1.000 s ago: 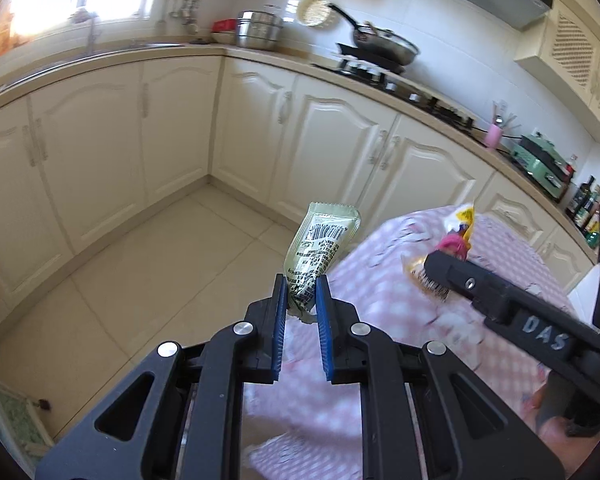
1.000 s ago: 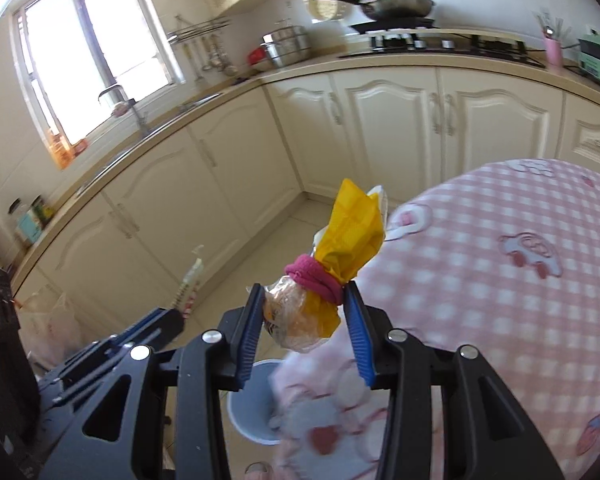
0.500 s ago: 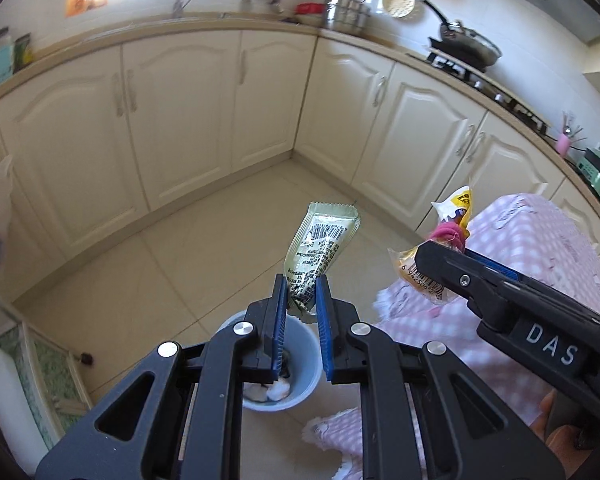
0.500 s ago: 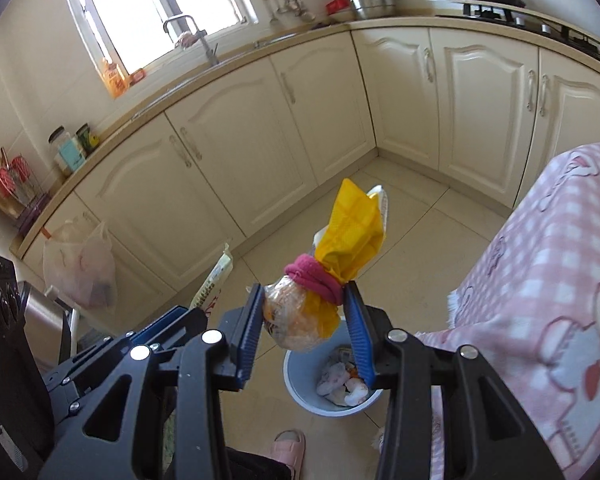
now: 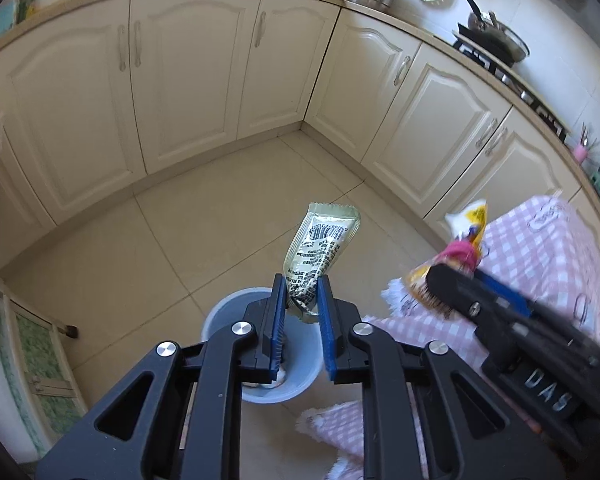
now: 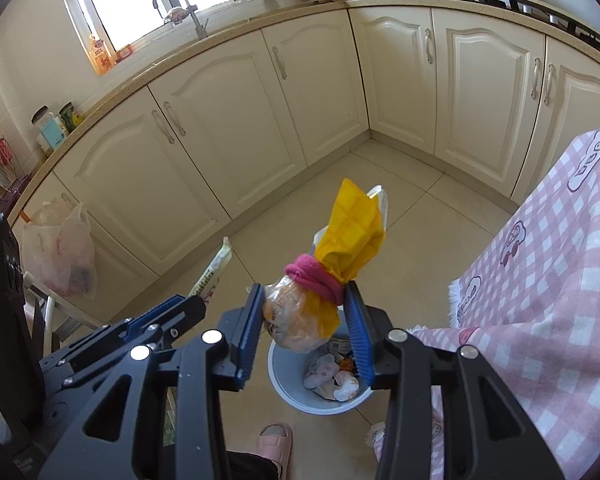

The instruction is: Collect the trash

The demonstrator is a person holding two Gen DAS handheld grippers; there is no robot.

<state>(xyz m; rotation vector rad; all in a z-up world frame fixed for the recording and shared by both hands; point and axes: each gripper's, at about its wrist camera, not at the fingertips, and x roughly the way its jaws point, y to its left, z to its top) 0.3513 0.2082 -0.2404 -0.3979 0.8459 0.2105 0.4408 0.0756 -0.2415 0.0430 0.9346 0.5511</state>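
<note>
A pale green snack wrapper (image 5: 320, 240) stands upright between the blue pads of my left gripper (image 5: 300, 282), whose jaws are opening while still touching it. Straight below sits a light blue trash bin (image 5: 220, 312) on the floor. My right gripper (image 6: 304, 292) is shut on a yellow plastic bag (image 6: 352, 232) tied with a pink band, held over the same bin (image 6: 284, 384), which holds several crumpled scraps. The left gripper (image 6: 196, 300) and its wrapper (image 6: 216, 268) show at the left of the right wrist view. At the right of the left wrist view are the right gripper (image 5: 456, 276) and its bag (image 5: 466, 220).
A table with a pink checked cloth (image 6: 540, 260) hangs close to the bin's right side. Cream kitchen cabinets (image 5: 188, 80) wrap round the tiled floor (image 5: 120, 248). A foot in a pink slipper (image 6: 274, 440) stands just in front of the bin. A plastic bag (image 6: 60, 252) hangs at left.
Both grippers swung off the table and came down over the bin with their trash. The left jaws have parted slightly around the wrapper.
</note>
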